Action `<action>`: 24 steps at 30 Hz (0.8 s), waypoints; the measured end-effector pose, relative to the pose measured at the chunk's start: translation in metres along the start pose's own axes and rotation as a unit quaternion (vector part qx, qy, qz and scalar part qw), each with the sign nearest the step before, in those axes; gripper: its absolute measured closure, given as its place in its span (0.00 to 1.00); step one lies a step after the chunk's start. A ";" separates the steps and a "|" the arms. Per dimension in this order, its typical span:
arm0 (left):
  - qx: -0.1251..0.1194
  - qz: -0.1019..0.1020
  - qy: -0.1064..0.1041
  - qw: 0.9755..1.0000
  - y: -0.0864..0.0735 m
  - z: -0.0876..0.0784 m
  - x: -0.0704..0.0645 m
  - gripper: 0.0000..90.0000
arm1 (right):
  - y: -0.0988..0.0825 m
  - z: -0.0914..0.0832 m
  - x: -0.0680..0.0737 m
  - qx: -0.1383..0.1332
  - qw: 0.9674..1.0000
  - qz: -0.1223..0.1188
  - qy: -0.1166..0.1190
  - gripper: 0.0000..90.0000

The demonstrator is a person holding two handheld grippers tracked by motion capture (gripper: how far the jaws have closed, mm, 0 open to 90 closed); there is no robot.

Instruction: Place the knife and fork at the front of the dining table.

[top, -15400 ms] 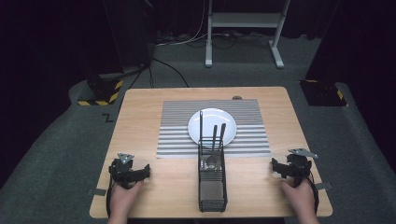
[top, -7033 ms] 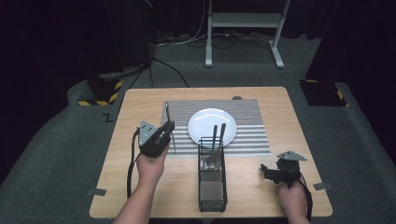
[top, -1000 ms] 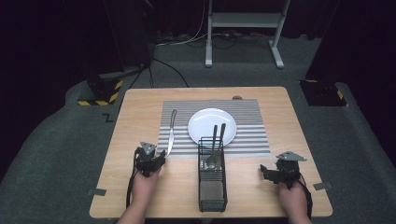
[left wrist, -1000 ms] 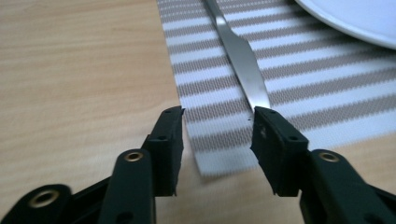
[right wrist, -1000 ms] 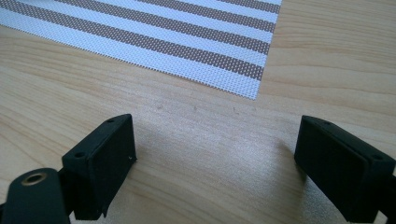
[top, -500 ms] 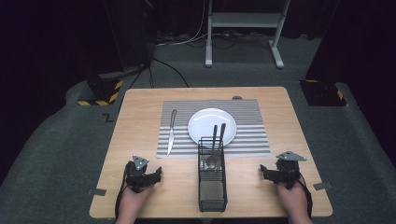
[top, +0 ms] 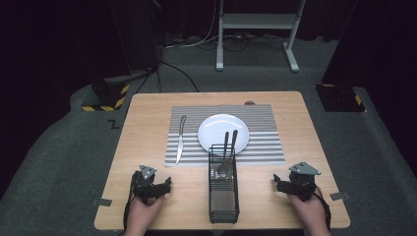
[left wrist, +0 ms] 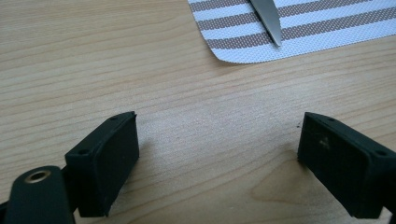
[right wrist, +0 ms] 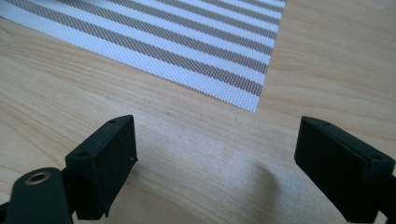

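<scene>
Knife [top: 180,139], slim silver table type (blade tip toward the near edge), lies flat on the striped placemat's [top: 260,132] left strip, just left of the white plate [top: 216,130]. Left gripper [top: 153,187], near the table's [top: 147,113] front-left corner: jaws just opened wide, nothing btwn them. Right gripper [top: 283,184] also gapes, empty.

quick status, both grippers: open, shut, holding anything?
Left gripper: open, empty; jaws have just been opening.
Right gripper: open, empty.

High view: overhead, facing forward and down across the whole table [top: 147,147]. Gripper views: low, close over the wood, facing ahead between own jaws; all three share the striped placemat [top: 268,147] [left wrist: 327,28] [right wrist: 187,46].
</scene>
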State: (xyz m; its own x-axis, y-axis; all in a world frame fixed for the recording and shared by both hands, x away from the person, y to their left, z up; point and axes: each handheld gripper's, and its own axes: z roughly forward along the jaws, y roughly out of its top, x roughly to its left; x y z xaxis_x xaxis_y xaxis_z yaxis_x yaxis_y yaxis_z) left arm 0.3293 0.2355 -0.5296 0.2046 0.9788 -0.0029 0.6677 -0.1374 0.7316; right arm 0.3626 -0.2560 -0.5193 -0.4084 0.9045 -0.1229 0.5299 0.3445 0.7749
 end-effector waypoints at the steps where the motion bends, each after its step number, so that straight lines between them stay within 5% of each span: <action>1: 0.000 0.000 0.000 1.000 0.000 0.000 0.000 0.13 | 0.001 -0.002 0.001 -0.007 1.000 -0.002 -0.002 0.14; 6: 0.001 -0.001 -0.003 1.000 0.000 0.000 0.000 0.13 | 0.007 -0.010 0.008 -0.044 0.999 -0.006 0.002 0.14; 24: 0.011 -0.010 0.006 1.000 0.001 0.002 0.000 0.04 | 0.028 -0.032 0.033 -0.101 0.994 -0.021 0.019 0.13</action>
State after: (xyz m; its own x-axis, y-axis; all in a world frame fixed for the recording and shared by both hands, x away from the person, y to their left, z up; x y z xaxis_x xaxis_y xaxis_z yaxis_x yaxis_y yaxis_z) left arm 0.3318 0.2350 -0.5303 0.1830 0.9831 -0.0085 0.6873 -0.1218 0.7161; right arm 0.3403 -0.2241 -0.4815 -0.4569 0.8790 -0.1364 0.3529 0.3199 0.8793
